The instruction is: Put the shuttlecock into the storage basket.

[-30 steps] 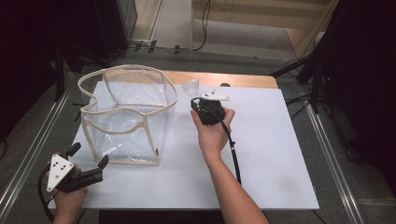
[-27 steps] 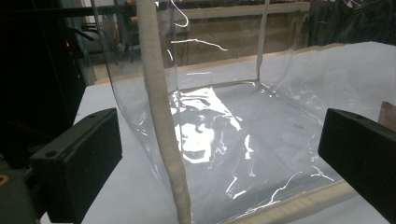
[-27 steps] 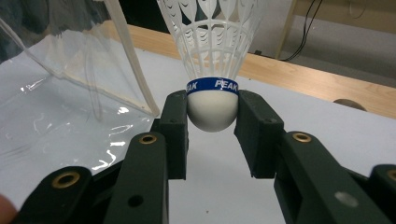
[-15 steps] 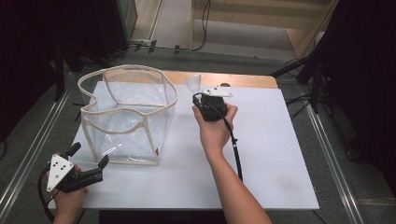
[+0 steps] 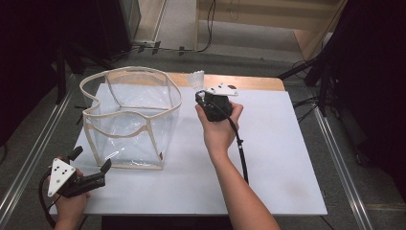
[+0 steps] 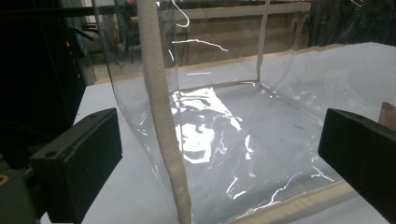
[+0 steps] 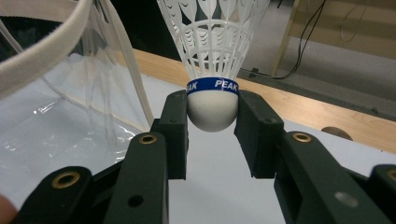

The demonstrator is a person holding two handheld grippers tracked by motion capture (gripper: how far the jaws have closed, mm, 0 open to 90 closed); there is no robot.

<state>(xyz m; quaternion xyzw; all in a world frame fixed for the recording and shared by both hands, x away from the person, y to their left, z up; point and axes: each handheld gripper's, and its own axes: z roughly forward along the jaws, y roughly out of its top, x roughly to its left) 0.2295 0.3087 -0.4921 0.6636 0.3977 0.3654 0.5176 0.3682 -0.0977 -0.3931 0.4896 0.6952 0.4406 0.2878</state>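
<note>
A white shuttlecock with a blue band reading PEAK is clamped by its round cork between the jaws of my right gripper. In the high view that right gripper is raised over the table's far middle, and the shuttlecock sticks out just right of the bag's rim. A clear plastic bag with beige trim stands upright and open on the left of the table. My left gripper rests at the near left corner, jaws wide apart. It faces the bag, whose beige corner seam stands between the jaws untouched.
A white sheet covers the wooden table. The right gripper's black cable trails along the forearm. Metal rails run along both sides of the table, with dark stands and cables on the floor beyond.
The right gripper with the shuttlecock has shifted slightly farther from me and upward. The left gripper and the bag have stayed put.
</note>
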